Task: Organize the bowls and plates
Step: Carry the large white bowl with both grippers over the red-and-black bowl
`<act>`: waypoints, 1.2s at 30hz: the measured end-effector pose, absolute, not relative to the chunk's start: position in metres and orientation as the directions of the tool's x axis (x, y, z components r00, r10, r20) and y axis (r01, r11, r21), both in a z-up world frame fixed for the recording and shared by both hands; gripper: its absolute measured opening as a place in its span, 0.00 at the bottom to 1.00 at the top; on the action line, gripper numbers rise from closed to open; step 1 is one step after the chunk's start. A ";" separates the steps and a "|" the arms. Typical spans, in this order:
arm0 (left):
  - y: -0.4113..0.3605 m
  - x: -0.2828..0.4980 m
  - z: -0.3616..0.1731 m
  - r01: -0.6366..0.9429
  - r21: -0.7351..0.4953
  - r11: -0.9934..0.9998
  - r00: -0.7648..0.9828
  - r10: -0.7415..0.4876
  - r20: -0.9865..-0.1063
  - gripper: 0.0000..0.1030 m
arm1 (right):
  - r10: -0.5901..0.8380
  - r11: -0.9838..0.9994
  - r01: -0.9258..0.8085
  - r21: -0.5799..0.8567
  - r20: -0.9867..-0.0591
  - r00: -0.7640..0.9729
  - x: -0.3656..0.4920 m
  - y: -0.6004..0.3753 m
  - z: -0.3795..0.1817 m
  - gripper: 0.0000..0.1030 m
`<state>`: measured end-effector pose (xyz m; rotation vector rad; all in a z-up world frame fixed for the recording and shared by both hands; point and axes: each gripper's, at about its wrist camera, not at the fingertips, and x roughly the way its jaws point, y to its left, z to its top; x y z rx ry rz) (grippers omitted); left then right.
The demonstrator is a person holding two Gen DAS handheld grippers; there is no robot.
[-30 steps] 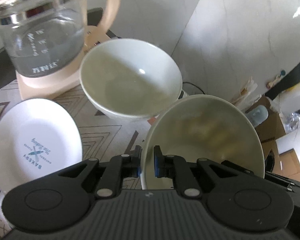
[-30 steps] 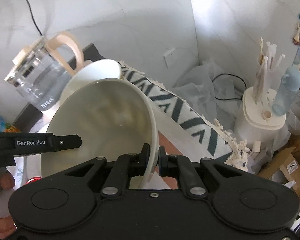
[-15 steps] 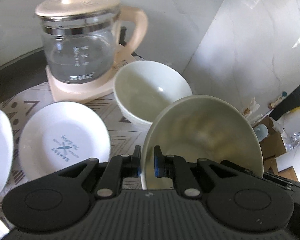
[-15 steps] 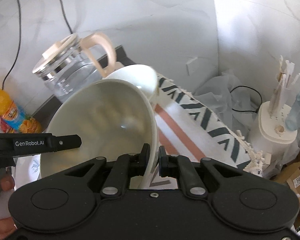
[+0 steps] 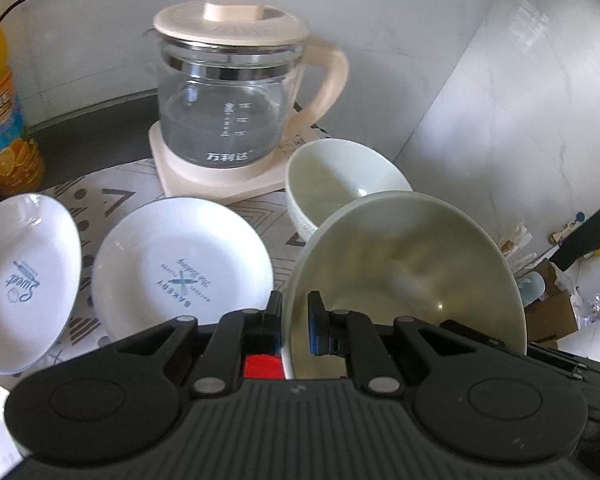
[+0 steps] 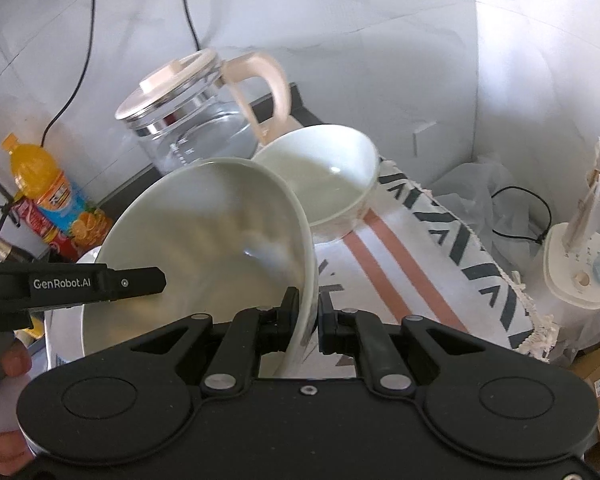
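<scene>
Both grippers pinch the rim of one pale green bowl (image 5: 412,272), held tilted above the table; it also shows in the right wrist view (image 6: 204,240). My left gripper (image 5: 294,326) is shut on its left rim, my right gripper (image 6: 309,314) on its right rim. A second pale bowl (image 5: 340,176) stands on the patterned cloth beyond it, also in the right wrist view (image 6: 324,176). Two white plates lie to the left: a round "Bakery" plate (image 5: 180,268) and a "Sweet" plate (image 5: 24,276).
A glass kettle (image 5: 232,108) with a beige lid and base stands at the back near the wall, also in the right wrist view (image 6: 196,120). An orange drink bottle (image 5: 4,112) stands far left. The table's right edge drops to boxes and a white appliance (image 6: 576,276).
Both grippers have drawn back and up with the held bowl. The standing bowl and kettle now sit farther off, and the plates and bottle have come into view.
</scene>
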<state>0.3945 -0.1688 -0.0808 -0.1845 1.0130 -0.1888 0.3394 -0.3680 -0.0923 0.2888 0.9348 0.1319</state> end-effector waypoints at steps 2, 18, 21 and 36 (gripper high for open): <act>-0.164 0.391 -0.079 0.058 -0.243 0.968 0.520 -0.237 -0.821 0.10 | 0.247 0.953 -0.004 0.302 -0.773 0.584 0.338 -0.363 -0.091 0.10; -0.125 0.350 -0.075 -0.043 -0.235 0.971 0.510 -0.181 -0.841 0.11 | 0.339 0.941 -0.159 0.300 -0.810 0.479 0.323 -0.324 -0.090 0.15; -0.119 0.344 -0.078 -0.064 -0.235 0.970 0.503 -0.172 -0.847 0.11 | 0.349 0.937 -0.181 0.298 -0.816 0.460 0.321 -0.317 -0.092 0.16; -0.105 0.321 -0.106 -0.119 -0.224 0.967 0.430 -0.153 -0.890 0.14 | 0.337 0.939 -0.209 0.271 -0.844 0.417 0.317 -0.301 -0.109 0.24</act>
